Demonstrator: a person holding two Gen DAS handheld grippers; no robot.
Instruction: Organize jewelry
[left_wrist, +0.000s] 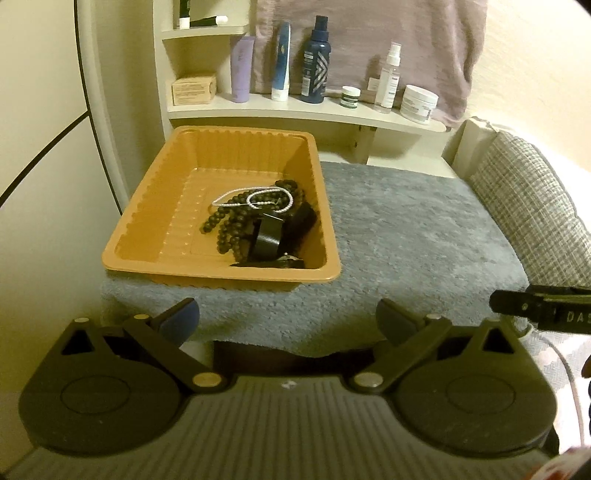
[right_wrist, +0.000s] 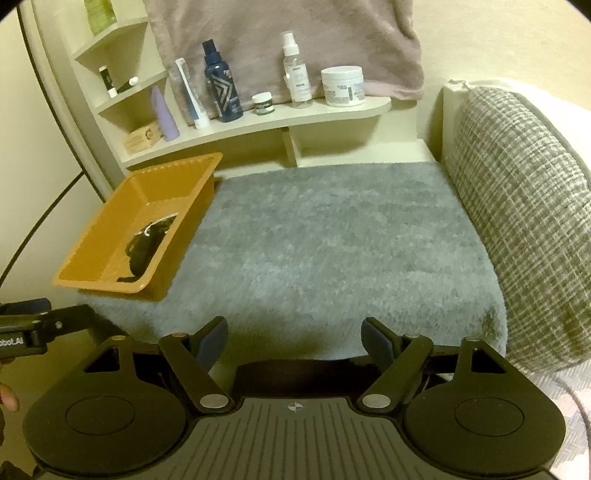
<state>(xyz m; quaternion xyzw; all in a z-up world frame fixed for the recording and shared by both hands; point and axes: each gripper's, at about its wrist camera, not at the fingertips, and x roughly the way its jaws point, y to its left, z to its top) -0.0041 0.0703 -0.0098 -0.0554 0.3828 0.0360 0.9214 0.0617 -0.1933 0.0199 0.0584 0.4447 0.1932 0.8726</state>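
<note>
Closest in, the left gripper hangs over the near edge of the grey mat, its two fingers spread wide with nothing between them. The right gripper hovers alongside it, likewise spread and empty, looking across bare mat. All the jewelry I can make out is already gathered in the orange tray, which sits on the mat's left side below the shelf of bottles: a heap of dark bead strands, a thin pearl chain draped over them, and a black band standing on edge. The pile crowds the tray's right-hand wall and near corner. From the left gripper it lies ahead and a little to the left, well apart from the fingertips; from the right gripper the tray is far off to the left, with its near wall hiding most of the heap. So the left hand looks the better placed to reach in. The bead strands run roughly from the far right down toward the near left, so I'd guess fingers would need to close across that line.
</note>
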